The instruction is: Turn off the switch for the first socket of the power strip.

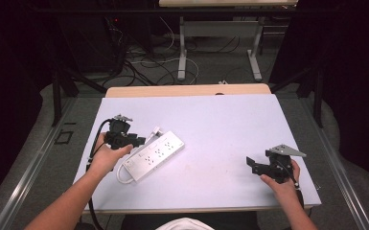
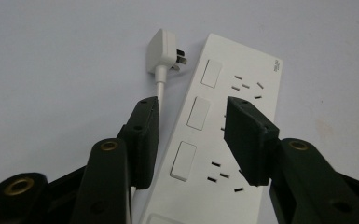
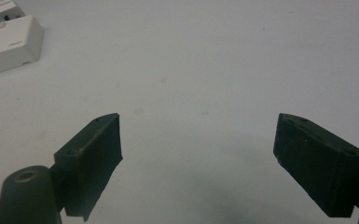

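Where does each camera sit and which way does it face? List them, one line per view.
High view: above the person's side, facing forward and down; both forearms, left gripper, right gripper.
Left gripper view: on that gripper, over the power strip and plug; open jaws.
Right gripper view: faces bare table; open jaws.
Shared: the power strip.

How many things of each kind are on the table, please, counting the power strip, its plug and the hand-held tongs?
White rectangular plastic power strip: 1
White plastic plug on its white cord: 1
Black two-jaw tongs: 2, the left tongs and the right tongs
Total: 4
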